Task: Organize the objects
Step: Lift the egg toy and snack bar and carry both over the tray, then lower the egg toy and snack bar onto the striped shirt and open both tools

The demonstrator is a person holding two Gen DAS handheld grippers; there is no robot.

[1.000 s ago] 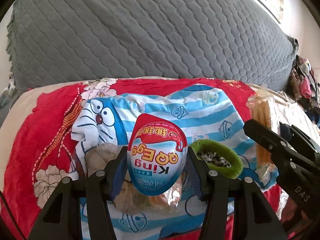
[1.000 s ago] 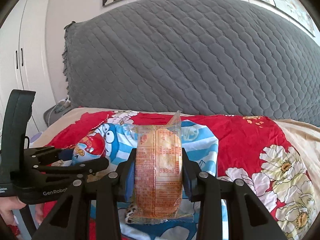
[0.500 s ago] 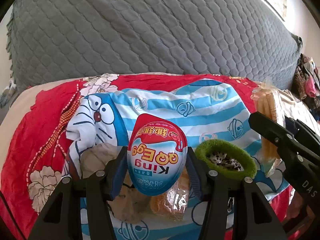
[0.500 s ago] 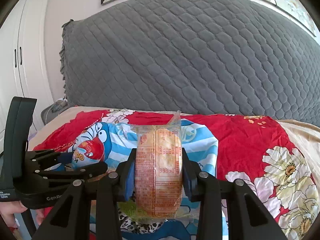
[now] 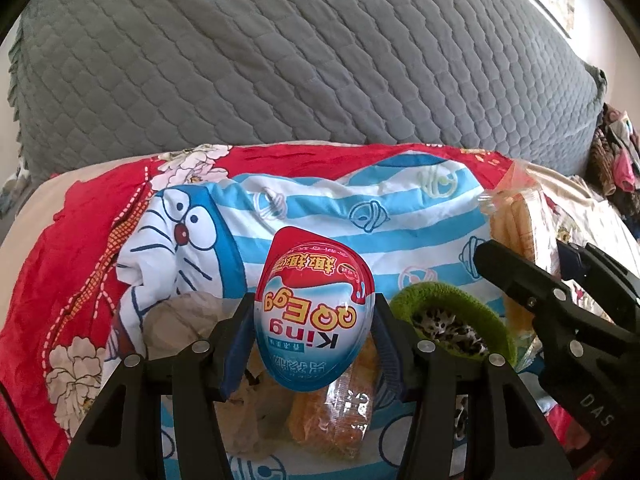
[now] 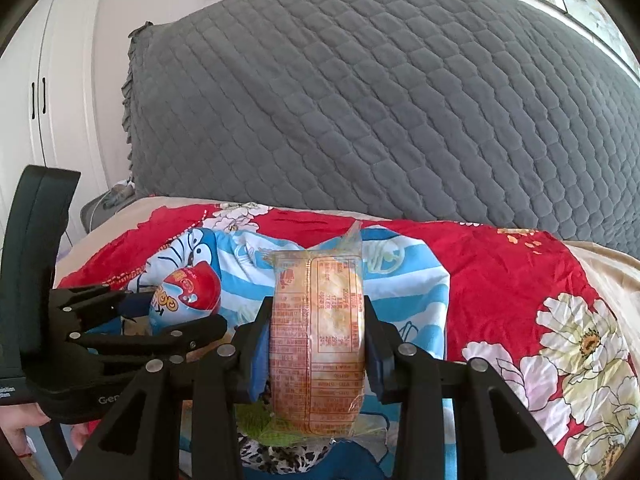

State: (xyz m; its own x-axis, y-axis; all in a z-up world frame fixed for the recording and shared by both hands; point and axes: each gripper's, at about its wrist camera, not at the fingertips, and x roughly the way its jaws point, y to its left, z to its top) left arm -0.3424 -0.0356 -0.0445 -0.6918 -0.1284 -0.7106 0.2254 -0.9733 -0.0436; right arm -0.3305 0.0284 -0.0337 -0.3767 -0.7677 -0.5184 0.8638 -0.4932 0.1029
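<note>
1. Bedroom setup: grey quilted headboard [image 5: 304, 64] at the back, red floral sheet [image 6: 500, 264] on the bed, and a blue-striped Doraemon cloth [image 5: 360, 208] spread over it. I'm using that cloth as my landmark.

2. My left gripper [image 5: 314, 332] is clamped snugly on the egg [image 5: 314, 312], jaws closed against both its sides. It's held up off the cloth, over its near edge.

3. My right gripper [image 6: 316, 344] is pinched on the wafer pack [image 6: 316, 340], held upright above the cloth's right half. Jaws are only as wide as the pack.

4. Lying on the cloth near its front: a green-rimmed leopard-print bowl [image 5: 452, 312], a second snack pack [image 5: 336, 412] under the egg, and a crumpled beige thing [image 5: 188, 320] I can't identify.

5. Progress, my guess: somewhere mid-task. Two items are picked up but neither is placed, and I can't see a clear destination, so the sorting itself looks mostly undone.

6. Looks: the egg is glossy plastic, red top, blue-white body, printed "King QQ Egg" upside down. The pack is clear crinkly film over pale orange wafers, with a label of red text facing me.
</note>
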